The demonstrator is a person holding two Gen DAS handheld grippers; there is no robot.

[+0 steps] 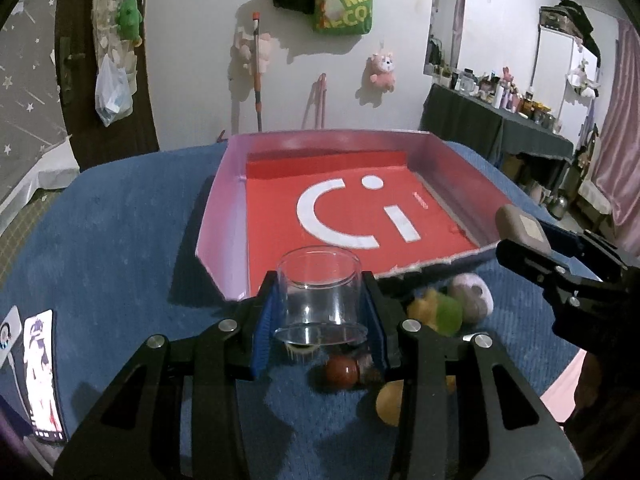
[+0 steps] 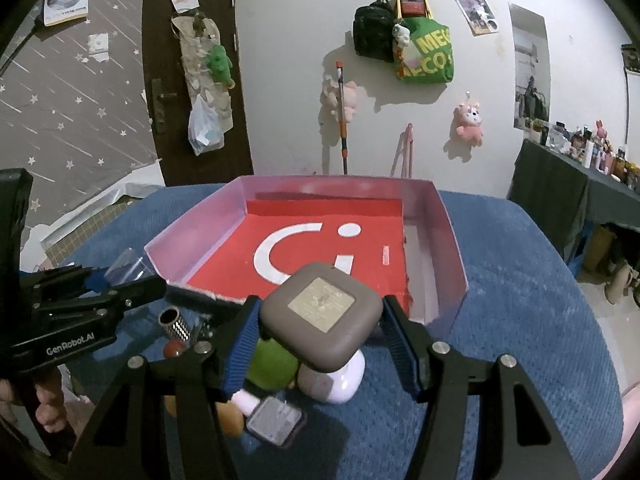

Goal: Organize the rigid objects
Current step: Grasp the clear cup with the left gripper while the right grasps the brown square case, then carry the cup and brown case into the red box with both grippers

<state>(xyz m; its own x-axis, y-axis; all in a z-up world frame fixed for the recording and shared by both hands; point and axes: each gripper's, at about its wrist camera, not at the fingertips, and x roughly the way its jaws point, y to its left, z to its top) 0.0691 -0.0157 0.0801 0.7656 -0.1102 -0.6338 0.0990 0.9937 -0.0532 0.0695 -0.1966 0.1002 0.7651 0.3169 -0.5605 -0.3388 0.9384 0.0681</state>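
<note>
Two grippers over a blue carpeted table w/ a shallow red-floored box tray [image 1: 224,208].
Left gripper [image 1: 320,316] is closed on a clear upright glass cup [image 1: 320,292] at the tray's near edge; right gripper [image 2: 320,332] clamps a grey rounded-square plastic case [image 2: 322,318] above a pile of small toys [image 2: 276,364]. White wall behind w/ hanging plush toys, dark door [image 2: 168,60] at left.

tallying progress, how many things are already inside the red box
0. The red box holds nothing visible. The glass cup sits in the left gripper, the grey case in the right gripper, both short of its near edge.
</note>
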